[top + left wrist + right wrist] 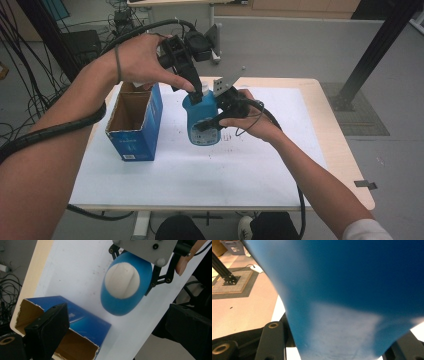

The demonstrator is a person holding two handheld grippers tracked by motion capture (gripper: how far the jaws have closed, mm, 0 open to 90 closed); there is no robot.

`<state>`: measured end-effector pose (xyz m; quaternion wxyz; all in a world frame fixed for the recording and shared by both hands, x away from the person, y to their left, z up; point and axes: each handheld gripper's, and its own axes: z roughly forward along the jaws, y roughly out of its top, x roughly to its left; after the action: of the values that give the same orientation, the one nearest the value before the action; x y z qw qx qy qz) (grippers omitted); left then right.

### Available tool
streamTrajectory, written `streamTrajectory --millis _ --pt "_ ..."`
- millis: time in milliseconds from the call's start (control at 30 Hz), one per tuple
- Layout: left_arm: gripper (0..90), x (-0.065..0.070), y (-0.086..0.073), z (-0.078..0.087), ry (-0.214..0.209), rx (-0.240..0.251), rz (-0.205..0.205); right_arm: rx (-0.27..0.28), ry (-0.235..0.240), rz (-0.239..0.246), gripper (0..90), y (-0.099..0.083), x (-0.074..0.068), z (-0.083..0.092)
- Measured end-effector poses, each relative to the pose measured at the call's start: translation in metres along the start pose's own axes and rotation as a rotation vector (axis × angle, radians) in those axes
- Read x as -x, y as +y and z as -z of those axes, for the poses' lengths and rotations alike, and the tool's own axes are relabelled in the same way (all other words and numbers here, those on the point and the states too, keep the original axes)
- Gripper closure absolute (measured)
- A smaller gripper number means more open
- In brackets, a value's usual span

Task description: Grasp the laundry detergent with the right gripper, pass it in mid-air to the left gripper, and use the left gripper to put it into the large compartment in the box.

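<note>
Now the right claw (212,117) clamps the blue bottle (202,117); the left claw (117,322) gapes wide above it.

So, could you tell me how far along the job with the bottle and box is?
Done: the box stands open and the bottle is outside it. In hand: the right gripper is clamped on the bottle, with the left gripper open above its white cap. Left: apparently gripping the cap.
</note>
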<state>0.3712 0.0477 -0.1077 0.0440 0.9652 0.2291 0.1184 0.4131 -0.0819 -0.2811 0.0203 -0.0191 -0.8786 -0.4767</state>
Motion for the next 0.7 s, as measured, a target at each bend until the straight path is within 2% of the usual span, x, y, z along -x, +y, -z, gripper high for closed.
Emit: streamTrajectory --millis 233,433,700 --pt "4.3 0.005 0.001 0.001 -0.006 -0.004 -0.011 0.013 0.02 0.024 44.0 0.004 -0.008 -0.004" --pt "4.3 0.008 0.002 0.001 -0.011 -0.025 -0.037 0.011 0.028 0.04 43.9 0.007 -0.014 -0.005" --pt "4.3 0.007 0.002 -0.008 -0.08 -0.048 -0.049 0.015 0.054 0.059 43.9 0.009 -0.022 -0.007"
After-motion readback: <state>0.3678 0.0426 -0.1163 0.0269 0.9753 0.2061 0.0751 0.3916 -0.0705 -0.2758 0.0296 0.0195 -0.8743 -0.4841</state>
